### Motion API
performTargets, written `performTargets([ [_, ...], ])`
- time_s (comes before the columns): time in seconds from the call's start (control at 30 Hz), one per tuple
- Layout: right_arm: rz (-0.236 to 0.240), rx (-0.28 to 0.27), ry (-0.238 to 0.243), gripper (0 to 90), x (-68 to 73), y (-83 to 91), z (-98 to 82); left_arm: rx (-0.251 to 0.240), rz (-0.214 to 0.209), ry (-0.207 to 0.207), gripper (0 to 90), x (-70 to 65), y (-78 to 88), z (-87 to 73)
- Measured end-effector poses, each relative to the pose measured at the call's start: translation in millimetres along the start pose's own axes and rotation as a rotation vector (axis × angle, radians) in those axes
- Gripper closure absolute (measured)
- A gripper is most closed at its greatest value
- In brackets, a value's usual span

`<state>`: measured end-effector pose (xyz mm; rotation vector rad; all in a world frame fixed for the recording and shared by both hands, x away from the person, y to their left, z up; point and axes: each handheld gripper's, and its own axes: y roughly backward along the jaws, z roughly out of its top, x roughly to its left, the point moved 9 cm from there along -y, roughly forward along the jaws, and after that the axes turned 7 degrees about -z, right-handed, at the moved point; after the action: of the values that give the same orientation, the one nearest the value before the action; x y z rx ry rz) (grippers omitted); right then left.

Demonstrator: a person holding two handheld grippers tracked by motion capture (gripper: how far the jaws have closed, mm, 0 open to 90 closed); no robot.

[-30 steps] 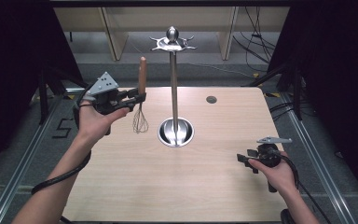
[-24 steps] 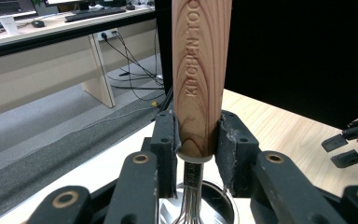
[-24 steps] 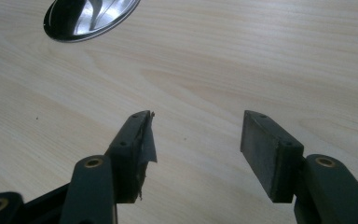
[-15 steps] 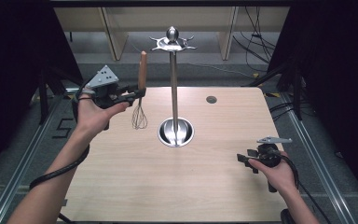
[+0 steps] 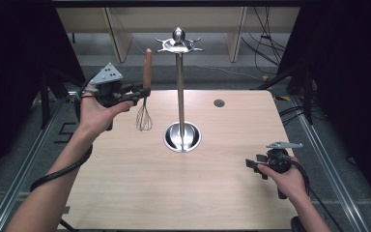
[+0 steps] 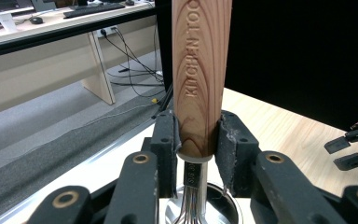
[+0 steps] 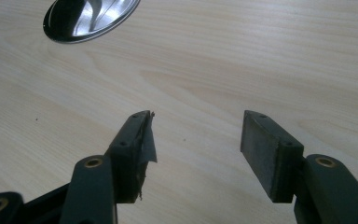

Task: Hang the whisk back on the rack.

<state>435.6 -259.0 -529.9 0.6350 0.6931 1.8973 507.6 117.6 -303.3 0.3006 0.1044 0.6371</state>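
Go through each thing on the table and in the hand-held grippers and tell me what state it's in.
Whisk: upright, wires down, held off the table.
Left hand-held gripper: shut on the whisk's wooden handle.
Right hand-held gripper: open, nothing between its jaws.
Utensil stand: upright on the table, hooks bare.

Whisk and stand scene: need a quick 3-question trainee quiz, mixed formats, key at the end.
1. True or false: the left tongs are clamped on the wooden handle of the whisk, which hangs wires-down.
2. Multiple choice: where are the right tongs? A) shut on the metal stand; B) open above bare table, holding nothing; C) gripping the whisk wires.
3. Fill in: the whisk is held to the ____ of the stand's pole in the high view, not touching it.

Key: 1 true; 2 B; 3 left.
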Motion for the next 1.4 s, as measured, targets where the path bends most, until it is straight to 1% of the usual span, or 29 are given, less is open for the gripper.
performTargets([
  [0.1,-0.004,0.001,-0.002,43.9,-0.4,0.1,-0.1,0.001,-0.001,0.002,69.4,1.4,-0.9,1.0],
  [0.17,-0.004,-0.006,0.006,44.0,-1.3,-0.5,0.4,0.001,-0.002,0.006,69.4,2.2,-1.6,1.4],
  [0.2,-0.003,0.002,-0.002,43.9,-0.4,0.0,-0.2,0.002,-0.002,0.005,69.4,2.5,-2.0,1.6],
  [0.23,-0.004,0.001,0.000,44.0,-0.5,-0.3,-0.1,0.003,-0.004,0.004,69.4,2.9,-2.5,1.8],
  [0.27,-0.021,0.004,-0.001,43.9,-1.3,0.2,-0.3,0.004,-0.003,0.004,69.4,3.2,-2.8,2.1],
  [0.3,-0.006,0.001,-0.001,43.9,-0.5,-0.4,-0.1,0.003,-0.003,0.004,69.4,3.6,-3.1,2.6],
  [0.33,-0.004,0.001,-0.001,43.9,-0.4,-0.1,0.0,0.003,-0.004,0.005,69.4,3.9,-3.3,3.1],
  [1.2,-0.006,0.005,-0.003,44.0,0.1,-0.6,-0.3,0.017,-0.014,0.001,69.4,5.8,-8.6,8.3],
  [1.4,-0.006,0.005,-0.002,44.0,-0.2,-0.7,-0.3,0.028,-0.017,-0.004,69.4,5.7,-9.0,8.2],
])
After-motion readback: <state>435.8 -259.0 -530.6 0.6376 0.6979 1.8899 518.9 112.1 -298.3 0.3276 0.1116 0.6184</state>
